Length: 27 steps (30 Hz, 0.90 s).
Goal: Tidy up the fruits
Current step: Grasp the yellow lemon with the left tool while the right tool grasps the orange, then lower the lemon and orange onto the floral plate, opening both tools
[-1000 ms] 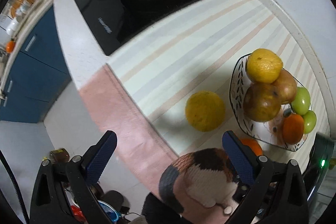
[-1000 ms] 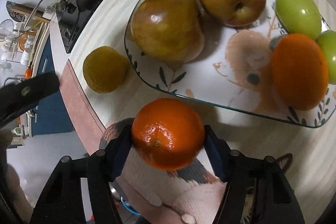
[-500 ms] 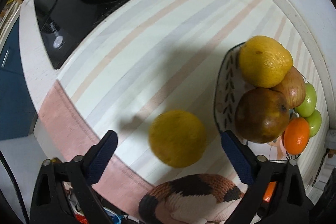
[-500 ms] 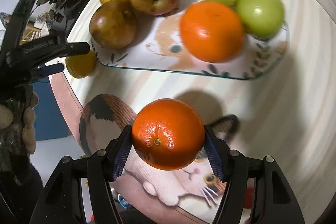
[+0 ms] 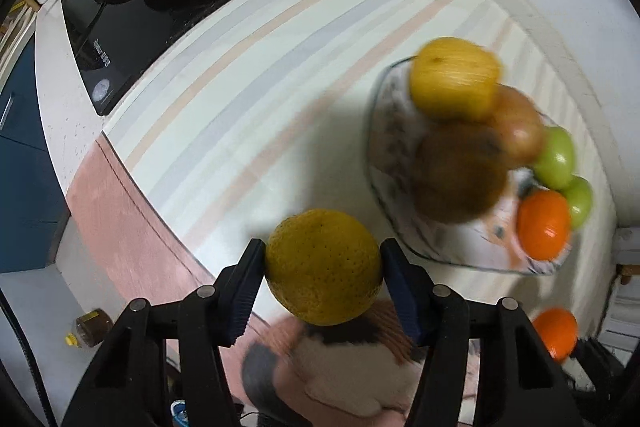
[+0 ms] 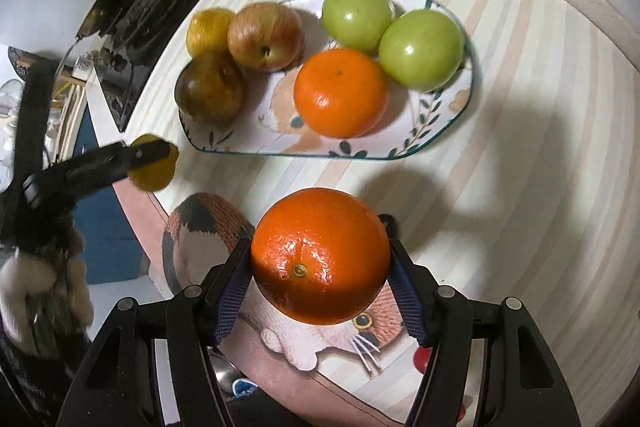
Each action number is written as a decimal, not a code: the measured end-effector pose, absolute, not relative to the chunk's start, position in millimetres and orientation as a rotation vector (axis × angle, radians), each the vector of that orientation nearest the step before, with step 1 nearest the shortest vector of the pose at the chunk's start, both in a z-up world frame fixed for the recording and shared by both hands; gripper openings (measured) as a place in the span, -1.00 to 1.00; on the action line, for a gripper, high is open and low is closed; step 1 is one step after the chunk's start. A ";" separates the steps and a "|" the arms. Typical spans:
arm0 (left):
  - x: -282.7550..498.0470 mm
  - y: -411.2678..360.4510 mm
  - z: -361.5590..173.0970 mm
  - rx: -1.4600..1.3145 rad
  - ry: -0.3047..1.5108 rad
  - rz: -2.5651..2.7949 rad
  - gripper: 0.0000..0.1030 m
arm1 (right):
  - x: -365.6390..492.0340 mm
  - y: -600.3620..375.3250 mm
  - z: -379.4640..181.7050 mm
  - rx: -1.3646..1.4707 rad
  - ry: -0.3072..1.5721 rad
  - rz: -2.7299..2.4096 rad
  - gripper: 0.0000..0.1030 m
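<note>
The left tongs (image 5: 323,269), spread wide a second ago, are closing on the yellow citrus (image 5: 323,267), pads now against its sides on the counter (image 5: 248,115). The right tongs (image 6: 320,277) still pinch the orange (image 6: 320,255), now farther back from the plate (image 6: 452,119) of fruit.

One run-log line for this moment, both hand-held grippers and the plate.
left hand-held gripper: closing on yellow citrus | right hand-held gripper: holds orange | plate: six fruits
</note>
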State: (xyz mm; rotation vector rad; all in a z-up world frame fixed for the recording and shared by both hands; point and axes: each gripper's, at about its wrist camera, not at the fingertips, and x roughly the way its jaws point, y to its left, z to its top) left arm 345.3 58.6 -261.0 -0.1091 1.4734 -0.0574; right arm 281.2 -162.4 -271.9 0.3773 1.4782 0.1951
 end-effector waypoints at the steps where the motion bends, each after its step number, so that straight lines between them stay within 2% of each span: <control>1: 340.7 54.5 -252.5 -0.124 1.465 -0.076 0.09 | 281.8 -166.1 -269.9 0.390 1.473 0.195 0.32; 9: 342.8 2.1 -191.9 -0.115 1.385 -0.248 0.10 | 297.0 -209.2 -251.9 0.492 1.410 0.164 0.32; 18: 385.6 -56.7 -218.4 -0.050 1.435 -0.237 0.10 | 369.5 -257.0 -232.2 0.467 1.334 0.093 0.32; 27: 398.2 -79.2 -239.2 0.015 1.482 -0.206 0.10 | 445.9 -255.8 -268.4 0.331 1.407 0.050 0.32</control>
